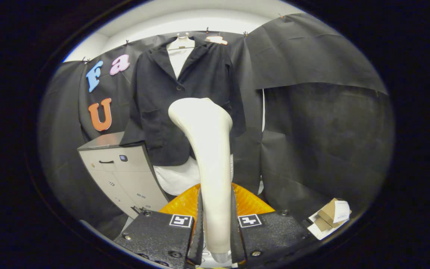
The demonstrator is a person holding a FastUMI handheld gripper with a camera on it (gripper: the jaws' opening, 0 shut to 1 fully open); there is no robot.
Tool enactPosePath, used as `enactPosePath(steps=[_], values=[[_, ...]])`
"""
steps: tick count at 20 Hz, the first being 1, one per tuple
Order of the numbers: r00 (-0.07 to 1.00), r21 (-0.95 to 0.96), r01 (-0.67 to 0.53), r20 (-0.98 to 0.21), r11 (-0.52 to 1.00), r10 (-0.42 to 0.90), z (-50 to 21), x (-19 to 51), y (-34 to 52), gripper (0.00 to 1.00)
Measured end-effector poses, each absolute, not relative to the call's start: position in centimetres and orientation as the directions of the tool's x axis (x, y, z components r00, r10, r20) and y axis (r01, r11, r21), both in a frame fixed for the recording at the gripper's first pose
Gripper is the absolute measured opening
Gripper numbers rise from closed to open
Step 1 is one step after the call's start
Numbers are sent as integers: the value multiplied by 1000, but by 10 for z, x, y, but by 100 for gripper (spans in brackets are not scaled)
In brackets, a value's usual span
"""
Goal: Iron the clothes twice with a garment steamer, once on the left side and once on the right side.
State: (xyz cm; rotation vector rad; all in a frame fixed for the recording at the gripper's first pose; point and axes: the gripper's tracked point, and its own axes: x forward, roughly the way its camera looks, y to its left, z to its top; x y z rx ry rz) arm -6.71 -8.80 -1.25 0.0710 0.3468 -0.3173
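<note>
A black jacket (185,97) over a white shirt (179,56) hangs on a hanger against the booth wall, straight ahead. My gripper (217,220) is shut on the cream garment steamer (207,149), both fingers pressing on its handle. The steamer rises upright between the fingers, and its wide head sits in front of the jacket's lower right half, near the buttons. Whether the head touches the cloth cannot be told. The steamer hides part of the jacket's front.
A grey filing cabinet (121,168) stands to the left of the jacket, under its sleeve. An orange rounded thing (250,203) lies just beyond the fingers. Cardboard and paper pieces (330,216) lie on the floor to the right.
</note>
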Motion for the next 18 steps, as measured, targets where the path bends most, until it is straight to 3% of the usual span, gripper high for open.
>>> enactPosePath(steps=[18], values=[[947, 0, 147, -289, 989, -141, 36, -156, -92, 32]])
